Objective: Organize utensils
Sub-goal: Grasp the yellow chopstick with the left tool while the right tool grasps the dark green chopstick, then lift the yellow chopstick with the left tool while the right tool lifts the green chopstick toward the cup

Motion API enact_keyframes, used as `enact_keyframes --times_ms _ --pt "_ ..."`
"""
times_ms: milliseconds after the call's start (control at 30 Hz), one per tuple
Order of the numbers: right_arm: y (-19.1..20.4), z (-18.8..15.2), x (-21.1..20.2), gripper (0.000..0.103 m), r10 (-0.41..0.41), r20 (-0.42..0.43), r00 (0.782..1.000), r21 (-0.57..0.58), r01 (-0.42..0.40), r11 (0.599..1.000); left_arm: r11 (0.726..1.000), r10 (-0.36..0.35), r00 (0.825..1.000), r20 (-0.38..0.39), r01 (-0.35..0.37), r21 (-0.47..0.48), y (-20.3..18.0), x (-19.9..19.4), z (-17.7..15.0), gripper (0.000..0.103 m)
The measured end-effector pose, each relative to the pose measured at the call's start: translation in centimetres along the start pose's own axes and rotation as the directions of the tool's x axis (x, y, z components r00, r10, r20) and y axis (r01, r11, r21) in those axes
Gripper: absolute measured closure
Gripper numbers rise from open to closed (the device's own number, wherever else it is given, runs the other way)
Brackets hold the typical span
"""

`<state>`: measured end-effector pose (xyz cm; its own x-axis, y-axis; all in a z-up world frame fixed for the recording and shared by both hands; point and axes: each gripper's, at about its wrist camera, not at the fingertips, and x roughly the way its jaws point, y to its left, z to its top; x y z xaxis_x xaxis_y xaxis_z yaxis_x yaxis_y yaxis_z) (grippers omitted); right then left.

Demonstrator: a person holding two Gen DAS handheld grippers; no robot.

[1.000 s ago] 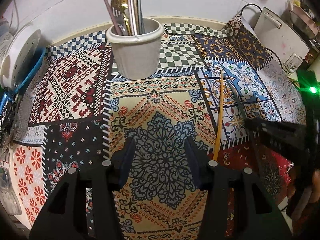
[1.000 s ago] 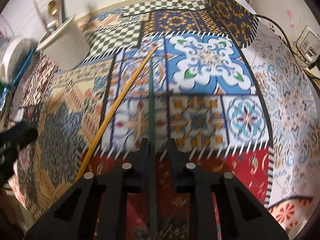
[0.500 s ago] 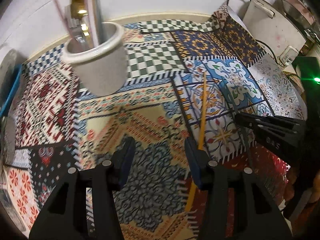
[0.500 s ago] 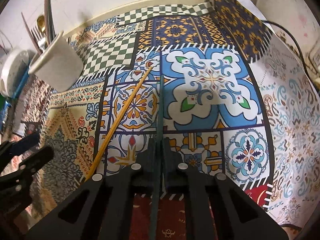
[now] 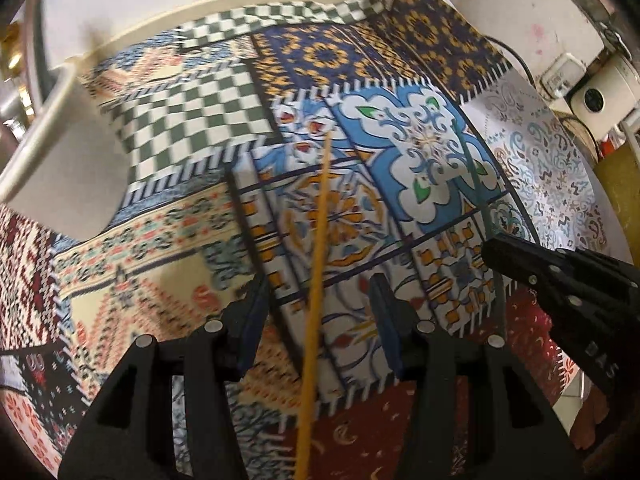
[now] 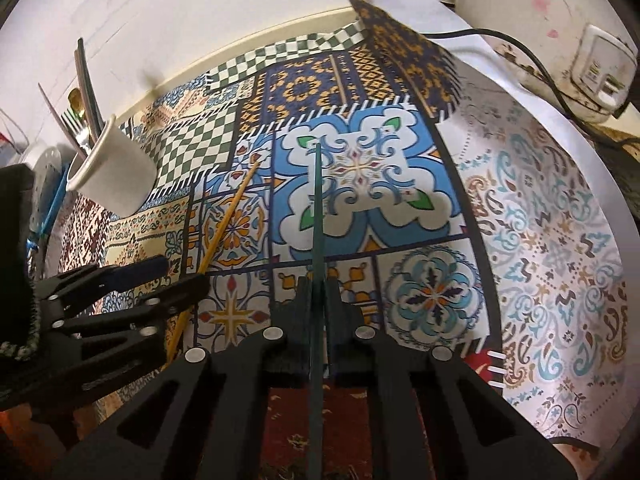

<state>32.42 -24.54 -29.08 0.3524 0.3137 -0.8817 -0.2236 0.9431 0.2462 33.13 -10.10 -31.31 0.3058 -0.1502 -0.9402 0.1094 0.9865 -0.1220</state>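
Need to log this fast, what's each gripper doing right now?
Left gripper: open, astride the yellow chopstick.
Right gripper: shut on the green chopstick.

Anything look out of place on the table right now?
Two things. A yellow chopstick lies loose on the patterned tablecloth instead of in the white cup, between the open left gripper's fingers. The cloth's far right corner curls up against the wall.

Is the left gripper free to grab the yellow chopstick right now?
Probably yes. The yellow chopstick lies between the open jaws of the left gripper, with nothing over it; the right gripper sits off to the side.
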Motion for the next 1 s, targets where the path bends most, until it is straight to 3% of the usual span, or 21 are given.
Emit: enact_keyframes --times_ms 267,400,600,800,867,933,1000 --pt "-1.2 0.0 -1.0 0.097 -0.007 0.019 1.000 0.027 0.007 1.000 0.998 -0.015 1.000 0.000 0.015 0.060 -2.3 0.5 0.8 0.055" --pt "-1.4 -0.1 -1.5 0.097 -0.012 0.029 0.999 0.028 0.011 1.000 0.996 -0.028 1.000 -0.004 0.028 0.085 -3.4 0.9 1.4 0.067" --pt "-1.4 -0.2 -1.7 0.097 -0.009 0.035 0.999 0.032 0.008 0.999 0.990 0.014 1.000 0.009 -0.015 0.140 -4.1 1.4 2.2 0.076" --pt "-1.2 -0.5 -2.0 0.097 0.003 0.043 0.999 0.042 -0.004 0.999 0.978 0.050 0.998 0.027 -0.054 0.200 -4.8 2.1 2.8 0.076" --pt "-1.1 -0.5 -2.1 0.097 0.004 0.046 0.999 0.042 -0.006 0.999 0.976 0.056 0.998 0.037 -0.062 0.209 -4.6 2.1 2.7 0.082" --pt "-1.0 -0.6 -2.2 0.097 0.005 0.050 0.999 0.044 -0.008 0.999 0.971 0.065 0.997 0.050 -0.075 0.226 -4.7 1.9 2.3 0.098" --pt "-0.9 -0.6 -2.5 0.097 0.007 0.058 0.998 0.049 -0.010 0.999 0.965 0.072 0.996 0.061 -0.085 0.248 -4.8 1.7 1.8 0.098"
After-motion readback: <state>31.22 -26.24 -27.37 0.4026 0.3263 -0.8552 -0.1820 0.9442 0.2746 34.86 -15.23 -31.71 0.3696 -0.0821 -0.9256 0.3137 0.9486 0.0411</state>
